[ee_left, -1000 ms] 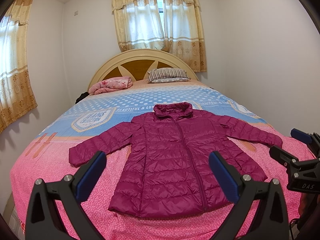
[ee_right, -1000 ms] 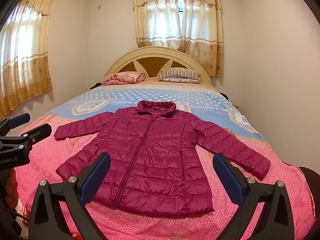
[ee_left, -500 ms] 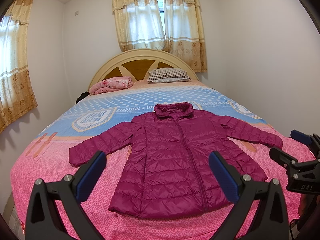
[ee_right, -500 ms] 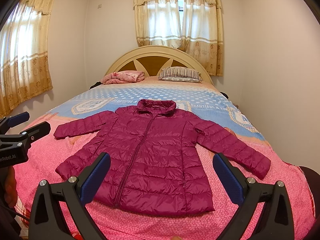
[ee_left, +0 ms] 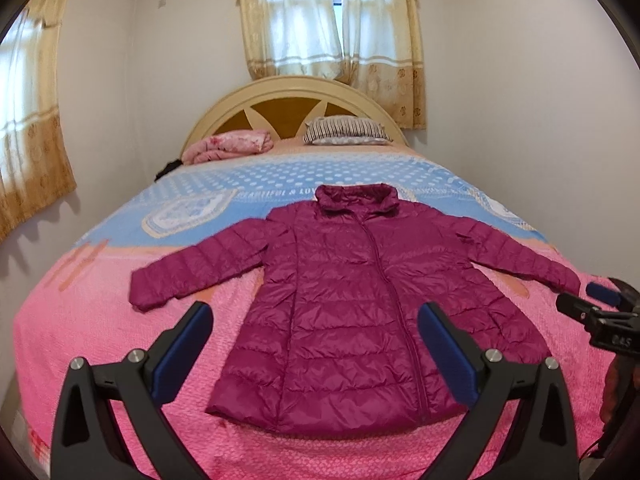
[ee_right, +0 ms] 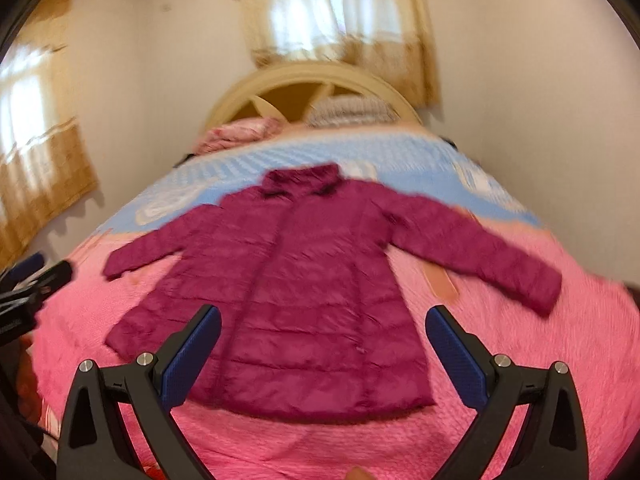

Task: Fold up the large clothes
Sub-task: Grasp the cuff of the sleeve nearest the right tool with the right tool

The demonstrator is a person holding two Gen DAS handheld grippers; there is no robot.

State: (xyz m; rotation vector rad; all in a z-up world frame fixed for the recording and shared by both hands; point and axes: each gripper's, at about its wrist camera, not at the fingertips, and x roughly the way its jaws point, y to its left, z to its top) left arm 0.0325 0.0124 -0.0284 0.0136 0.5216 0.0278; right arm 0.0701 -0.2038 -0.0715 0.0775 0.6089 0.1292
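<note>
Left wrist view: a big purple puffy jacket (ee_left: 352, 312) lies flat on the pink and blue bedspread (ee_left: 80, 320), front side up, zipped shut.
Jacket spot: near the foot of the bed, collar pointing to the headboard (ee_left: 288, 96), both sleeves spread out to the sides.
Left gripper (ee_left: 316, 344): wide open, holding nothing, up in the air over the bottom edge of the jacket.
Right gripper (ee_right: 322, 346): wide open too, holding nothing, also above the bottom edge. This view is blurry, so small things are hard to see.
Far end of bed: a striped pillow (ee_left: 346, 132) and a pink rolled blanket (ee_left: 232, 146), well away from the jacket.
Step now: I think folding has not begun; a sleeve looks like the first thing to grab.
How to do it well: pinch each sleeve near the cuff, not just the top puffy layer. Lift it a little and lay it across the chest. Go slow, because this shiny cloth may slide. Keep the body flat so the fold stays neat.
</note>
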